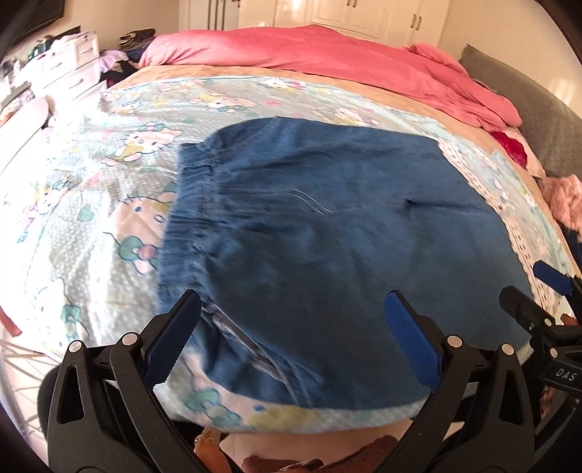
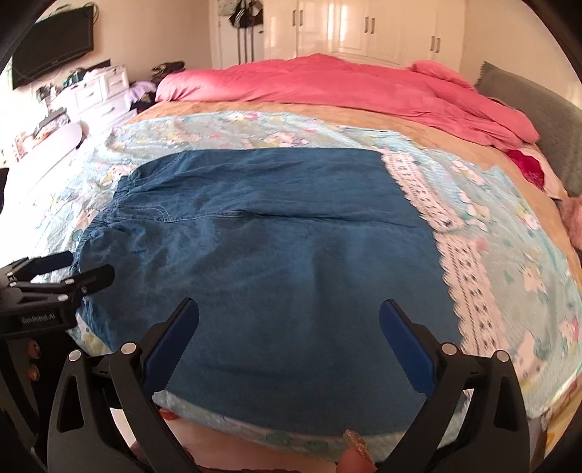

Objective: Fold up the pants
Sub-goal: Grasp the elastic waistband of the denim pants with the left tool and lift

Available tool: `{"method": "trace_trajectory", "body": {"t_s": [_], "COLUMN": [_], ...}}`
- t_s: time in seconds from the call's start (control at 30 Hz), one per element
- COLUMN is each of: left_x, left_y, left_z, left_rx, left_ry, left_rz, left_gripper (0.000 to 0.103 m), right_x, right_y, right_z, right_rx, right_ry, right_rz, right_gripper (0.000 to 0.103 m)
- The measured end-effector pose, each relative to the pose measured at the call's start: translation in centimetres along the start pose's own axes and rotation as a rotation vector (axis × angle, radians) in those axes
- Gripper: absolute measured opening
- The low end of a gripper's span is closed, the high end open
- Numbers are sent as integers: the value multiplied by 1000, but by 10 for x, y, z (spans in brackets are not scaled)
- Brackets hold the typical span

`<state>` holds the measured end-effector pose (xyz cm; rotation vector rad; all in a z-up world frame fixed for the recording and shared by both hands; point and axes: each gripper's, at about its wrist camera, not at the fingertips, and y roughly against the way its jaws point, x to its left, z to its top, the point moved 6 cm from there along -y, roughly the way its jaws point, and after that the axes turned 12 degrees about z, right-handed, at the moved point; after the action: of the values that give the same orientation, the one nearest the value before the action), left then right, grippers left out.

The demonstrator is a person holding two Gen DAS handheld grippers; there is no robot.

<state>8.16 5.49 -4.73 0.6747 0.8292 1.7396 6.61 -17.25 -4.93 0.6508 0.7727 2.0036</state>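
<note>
pants [image 1: 327, 225] in soft blue denim lie flat on the bed, folded into a broad block near its front edge, the gathered elastic waistband [image 1: 189, 203] toward the left side. under them a pale cartoon-print sheet [image 1: 91, 174] with a lacy white trim [image 2: 447, 254] covers a tan blanket [image 2: 254, 107]. a rumpled pink duvet [image 1: 309, 51] is heaped along the far edge, with a grey quilted headboard [image 1: 527, 105] at the right side. glossy white wardrobes [image 2: 363, 29] line the back wall, and white drawers [image 2: 98, 91] stand to the left below a dark screen [image 2: 51, 47]. left gripper [image 1: 293, 302] hovers with jaws spread wide, holding nothing, over the waistband end. right gripper [image 2: 289, 309] is likewise agape and empty above the front edge of the denim.
</note>
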Motion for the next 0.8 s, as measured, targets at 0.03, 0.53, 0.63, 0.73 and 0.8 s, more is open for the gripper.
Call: {"method": "trace_trajectory", "body": {"t_s": [0.03, 0.53, 0.63, 0.73, 0.8], "left_x": [5, 76, 83, 90, 94], "left_y": [-3, -50, -64, -79, -91], "left_z": [3, 68, 81, 92, 99], "left_rx": [2, 15, 27, 47, 61], "left_ry": [10, 91, 95, 98, 108], "left_rz": [5, 91, 101, 117, 111], "left_gripper": [95, 95, 95, 95, 95], "right_x": [1, 17, 20, 19, 18], "right_y": [-4, -65, -79, -93, -104], "right_z": [4, 79, 97, 112, 123], "right_rx": [3, 52, 63, 76, 82], "right_ry": [10, 141, 168, 192, 223], "right_rz": [-1, 50, 76, 78, 44], "right_gripper": [99, 99, 99, 99, 99]}}
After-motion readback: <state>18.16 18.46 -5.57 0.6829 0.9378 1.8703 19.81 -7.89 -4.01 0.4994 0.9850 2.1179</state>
